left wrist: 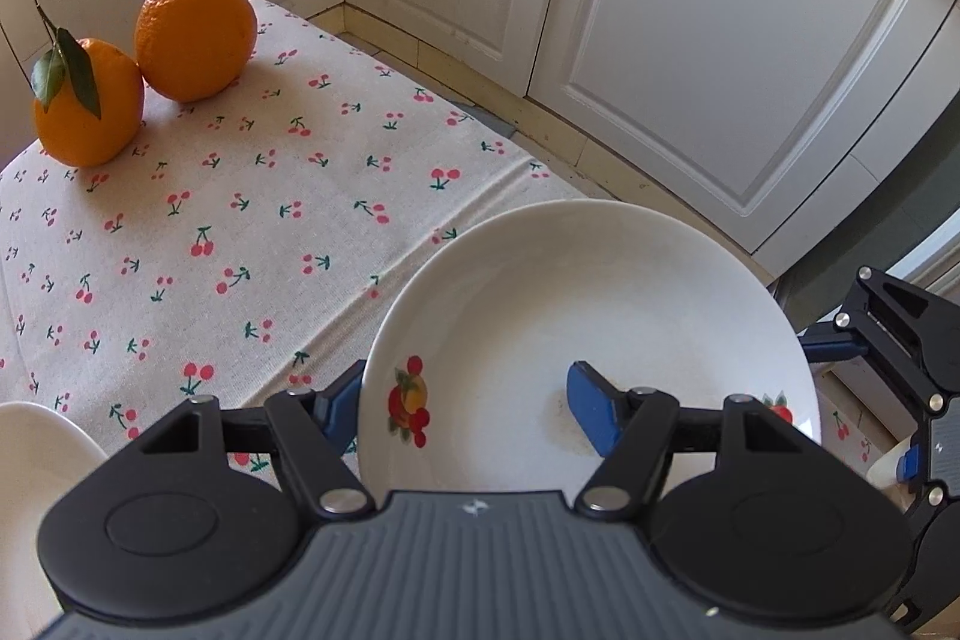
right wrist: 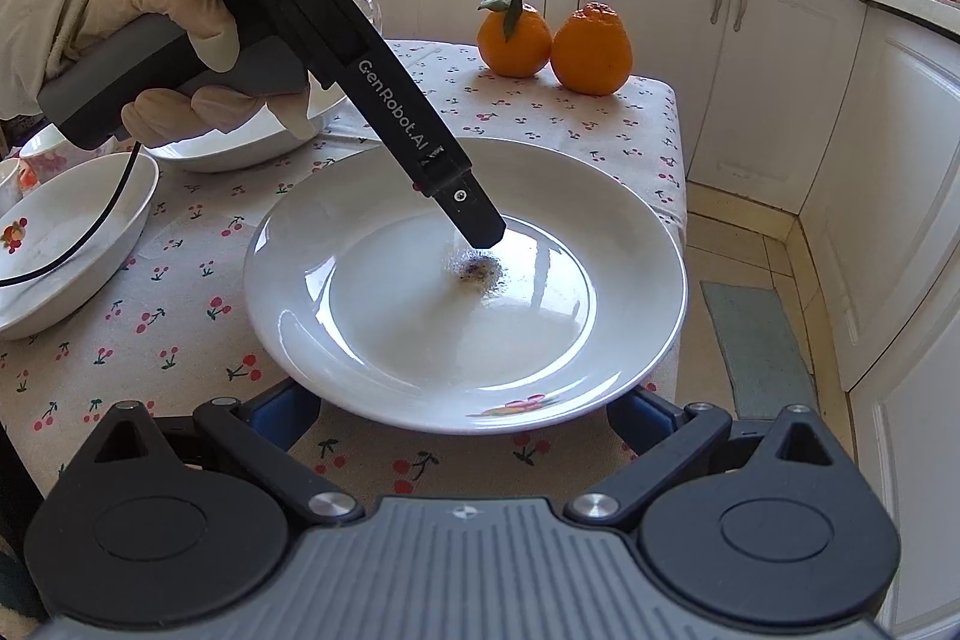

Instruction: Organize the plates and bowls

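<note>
Dark grey ribbed body of the right gripper (right wrist: 462,412) filled the bottom of its own view. Its two blue fingers (right wrist: 285,415) stood wide apart, released, poking under the near rim of the plate (right wrist: 420,340). Could not tell whether they touched its underside.

Plate: white, shallow, with a fruit decal on the near rim and a small brown stain (right wrist: 477,271) near the middle of its well. It sat over the table's right-hand end and overhung the edge of the tablecloth (right wrist: 168,340), which was cream with a red cherry print.

Left gripper (left wrist: 465,400) was clenched on the plate's rim. One blue pad sat outside and below the rim, the other inside the well beside the stain. From the right wrist view its long black finger came down slantwise into the dish. A hand in a cream glove (right wrist: 150,40) gripped its handle, and a black cable trailed from it.

Two oranges (left wrist: 144,58) sat touching each other at the table's far corner, the left one with a stalk and leaves.

Two white bowls (right wrist: 72,244) stood on the left side of the table, well apart from the plate, the nearer one bearing a fruit decal.

White cabinets (left wrist: 690,58) ran behind and beside the table. A teal mat (right wrist: 762,346) lay on the tiled floor.
</note>
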A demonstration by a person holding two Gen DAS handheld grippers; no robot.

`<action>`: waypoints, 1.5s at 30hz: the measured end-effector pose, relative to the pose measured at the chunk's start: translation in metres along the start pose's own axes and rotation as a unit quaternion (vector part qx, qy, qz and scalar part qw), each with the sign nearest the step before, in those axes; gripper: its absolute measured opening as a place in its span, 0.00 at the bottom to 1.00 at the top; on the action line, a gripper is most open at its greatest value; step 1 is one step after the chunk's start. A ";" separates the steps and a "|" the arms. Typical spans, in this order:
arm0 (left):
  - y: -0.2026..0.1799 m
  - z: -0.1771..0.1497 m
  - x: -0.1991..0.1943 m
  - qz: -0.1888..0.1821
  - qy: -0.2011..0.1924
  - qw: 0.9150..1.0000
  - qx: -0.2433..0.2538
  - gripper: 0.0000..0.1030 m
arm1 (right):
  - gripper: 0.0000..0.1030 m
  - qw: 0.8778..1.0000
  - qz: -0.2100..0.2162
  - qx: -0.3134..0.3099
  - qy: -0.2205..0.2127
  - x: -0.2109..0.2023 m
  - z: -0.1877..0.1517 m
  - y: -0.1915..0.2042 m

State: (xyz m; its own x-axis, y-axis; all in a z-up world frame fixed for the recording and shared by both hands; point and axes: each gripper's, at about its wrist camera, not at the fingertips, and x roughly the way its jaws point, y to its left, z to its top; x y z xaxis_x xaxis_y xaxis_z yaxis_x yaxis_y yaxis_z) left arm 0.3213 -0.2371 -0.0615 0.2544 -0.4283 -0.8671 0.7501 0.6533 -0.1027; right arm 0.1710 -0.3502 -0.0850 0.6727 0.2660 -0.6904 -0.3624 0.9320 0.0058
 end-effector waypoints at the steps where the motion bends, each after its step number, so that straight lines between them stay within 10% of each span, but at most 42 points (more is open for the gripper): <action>1: 0.000 0.001 0.000 0.000 0.000 1.000 0.000 0.67 | 1.00 1.000 0.000 0.001 0.000 0.001 0.000 -0.001; 14: 0.000 -0.005 -0.013 0.001 -0.016 1.000 -0.014 0.76 | 1.00 1.000 -0.004 0.013 -0.003 -0.003 0.000 0.001; 27: -0.003 -0.058 -0.146 0.049 -0.097 0.994 -0.034 0.88 | 1.00 0.999 0.002 0.013 -0.040 -0.065 -0.015 0.048; 45: -0.040 -0.249 -0.191 0.156 -0.133 0.969 -0.135 0.92 | 1.00 0.996 0.046 -0.041 -0.070 -0.084 -0.015 0.117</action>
State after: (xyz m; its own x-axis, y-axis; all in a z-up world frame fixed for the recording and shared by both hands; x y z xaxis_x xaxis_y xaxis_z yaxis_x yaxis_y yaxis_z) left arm 0.0902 -0.0259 -0.0131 0.6184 -0.3056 -0.7240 0.4327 0.9015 -0.0109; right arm 0.0622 -0.2677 -0.0376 0.7164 0.3857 -0.5814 -0.4732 0.8809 0.0014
